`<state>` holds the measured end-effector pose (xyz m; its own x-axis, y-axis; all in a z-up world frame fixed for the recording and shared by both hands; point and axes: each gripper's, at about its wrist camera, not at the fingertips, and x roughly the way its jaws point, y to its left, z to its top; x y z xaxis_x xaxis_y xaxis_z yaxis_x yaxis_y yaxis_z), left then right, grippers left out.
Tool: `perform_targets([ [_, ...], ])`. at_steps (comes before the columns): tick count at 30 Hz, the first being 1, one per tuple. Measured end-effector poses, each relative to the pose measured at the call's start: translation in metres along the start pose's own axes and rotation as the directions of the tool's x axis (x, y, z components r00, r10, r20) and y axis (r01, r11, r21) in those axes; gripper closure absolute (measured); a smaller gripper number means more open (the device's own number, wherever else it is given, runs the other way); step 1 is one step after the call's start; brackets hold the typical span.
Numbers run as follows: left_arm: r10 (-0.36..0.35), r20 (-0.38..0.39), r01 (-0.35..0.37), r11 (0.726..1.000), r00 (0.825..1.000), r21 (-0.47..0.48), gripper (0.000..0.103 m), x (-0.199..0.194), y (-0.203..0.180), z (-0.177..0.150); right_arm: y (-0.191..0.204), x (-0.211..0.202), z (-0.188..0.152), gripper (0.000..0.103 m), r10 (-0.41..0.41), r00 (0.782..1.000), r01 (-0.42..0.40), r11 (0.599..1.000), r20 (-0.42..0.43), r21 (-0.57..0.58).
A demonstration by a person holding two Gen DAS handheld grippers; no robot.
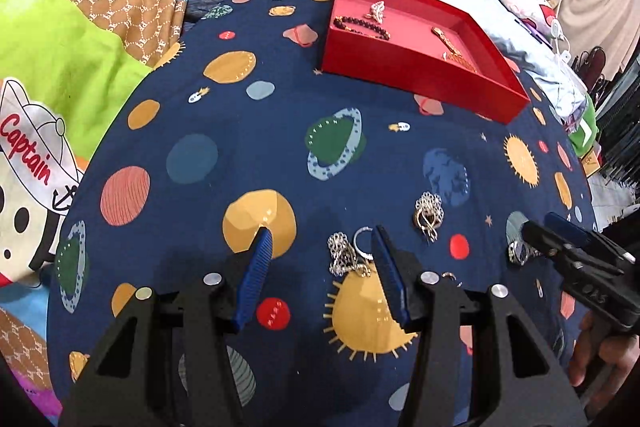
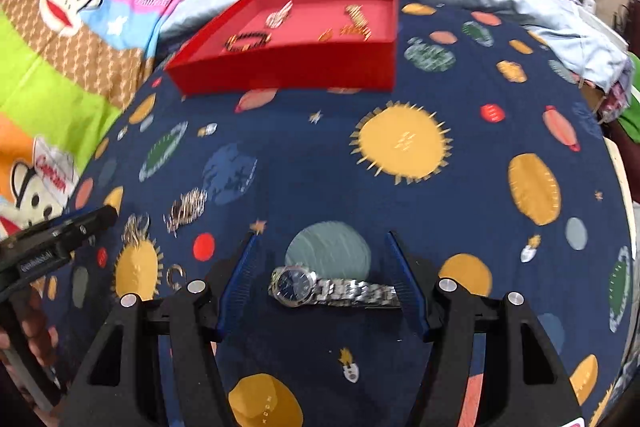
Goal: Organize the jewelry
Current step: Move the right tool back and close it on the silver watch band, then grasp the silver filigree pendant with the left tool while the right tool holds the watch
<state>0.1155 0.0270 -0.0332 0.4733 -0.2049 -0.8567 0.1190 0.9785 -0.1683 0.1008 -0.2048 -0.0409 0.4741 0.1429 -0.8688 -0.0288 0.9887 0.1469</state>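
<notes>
We see the left hand-held gripper [image 1: 322,239] low in its frame, released, its blue pads [image 1: 256,279] apart above the bed [image 1: 280,115]; a silver chain [image 1: 344,255] lies just beside its right pad. The right hand-held gripper [image 2: 322,239] is also released, with a watch [image 2: 312,287] lying between its pads, untouched on the left side. Farther up, the red tray [image 1: 420,79] holds a bracelet [image 1: 360,25] and gold pieces.
</notes>
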Motion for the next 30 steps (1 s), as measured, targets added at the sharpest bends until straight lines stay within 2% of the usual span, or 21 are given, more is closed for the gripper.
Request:
perform_targets([
  [12, -0.001, -0.022, 0.001, 1.000, 1.000, -0.010, 0.053, 0.000, 0.002, -0.009, 0.018, -0.010, -0.038, 0.042, 0.015, 0.998, -0.020, 0.998, -0.068, -0.067],
  [16, -0.008, -0.024, 0.008, 1.000, 1.000, -0.003, 0.053, -0.001, 0.000, -0.011, 0.024, -0.012, -0.041, 0.050, 0.029, 0.997, -0.033, 0.997, -0.072, -0.065],
  [23, -0.009, -0.025, 0.010, 1.000, 1.000, 0.004, 0.053, -0.002, 0.000, -0.013, 0.021, -0.003, -0.026, 0.058, 0.005, 0.999, -0.006, 1.000, -0.034, -0.017],
  [26, -0.007, -0.025, 0.007, 1.000, 1.000, -0.002, 0.053, -0.002, 0.002, -0.014, 0.026, -0.001, -0.026, 0.067, -0.036, 0.999, 0.035, 0.998, -0.024, -0.048],
  [28, -0.003, -0.030, 0.003, 1.000, 1.000, -0.006, 0.053, 0.000, 0.005, -0.014, 0.027, -0.001, -0.027, 0.079, -0.066, 0.998, 0.065, 0.996, -0.016, -0.064],
  [30, -0.002, -0.034, 0.001, 1.000, 0.999, -0.006, 0.053, 0.001, 0.005, -0.015, 0.025, -0.002, -0.027, 0.080, -0.070, 0.997, 0.069, 0.996, -0.014, -0.060],
])
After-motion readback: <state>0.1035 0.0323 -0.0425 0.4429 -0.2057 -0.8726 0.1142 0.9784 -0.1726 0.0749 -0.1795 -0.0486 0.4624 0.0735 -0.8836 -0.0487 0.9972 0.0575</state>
